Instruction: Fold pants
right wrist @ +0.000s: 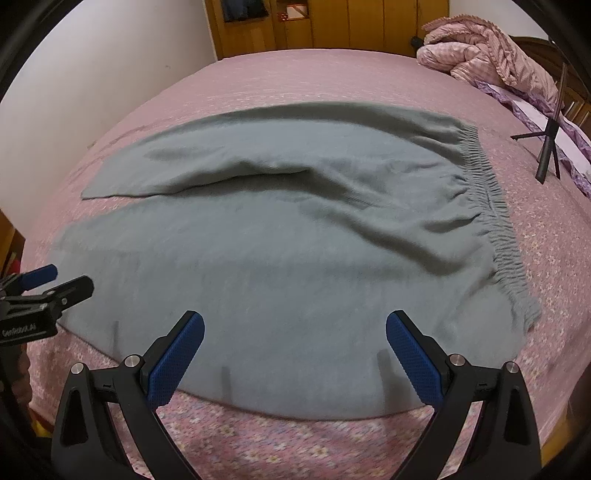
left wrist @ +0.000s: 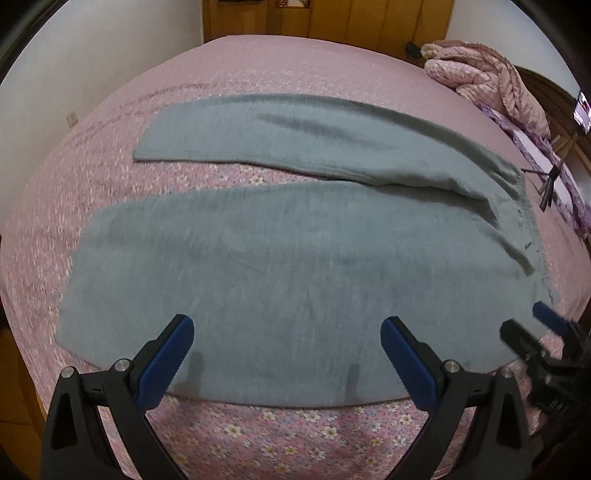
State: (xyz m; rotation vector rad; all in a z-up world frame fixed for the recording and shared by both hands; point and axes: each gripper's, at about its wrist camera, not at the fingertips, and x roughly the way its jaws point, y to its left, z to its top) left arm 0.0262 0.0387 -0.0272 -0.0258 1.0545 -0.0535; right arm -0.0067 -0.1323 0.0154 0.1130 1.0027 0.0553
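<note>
Grey-green pants point(left wrist: 280, 258) lie spread flat on a pink flowered bedspread point(left wrist: 295, 424), legs pointing left and apart, elastic waistband point(right wrist: 495, 218) at the right. My left gripper point(left wrist: 287, 332) hovers open over the near leg's front edge, nothing between its blue pads. My right gripper point(right wrist: 294, 328) also hangs open, over the near edge of the pants toward the waist point(right wrist: 295, 277). Each gripper shows at the side of the other's view: the right gripper point(left wrist: 532, 332) and the left gripper point(right wrist: 62, 278).
A crumpled pink quilt point(left wrist: 487, 77) is heaped at the far right corner of the bed. A small black tripod point(right wrist: 546, 147) stands on the bed right of the waistband. Wooden wardrobe doors point(right wrist: 332, 26) and a white wall point(right wrist: 92, 74) lie beyond.
</note>
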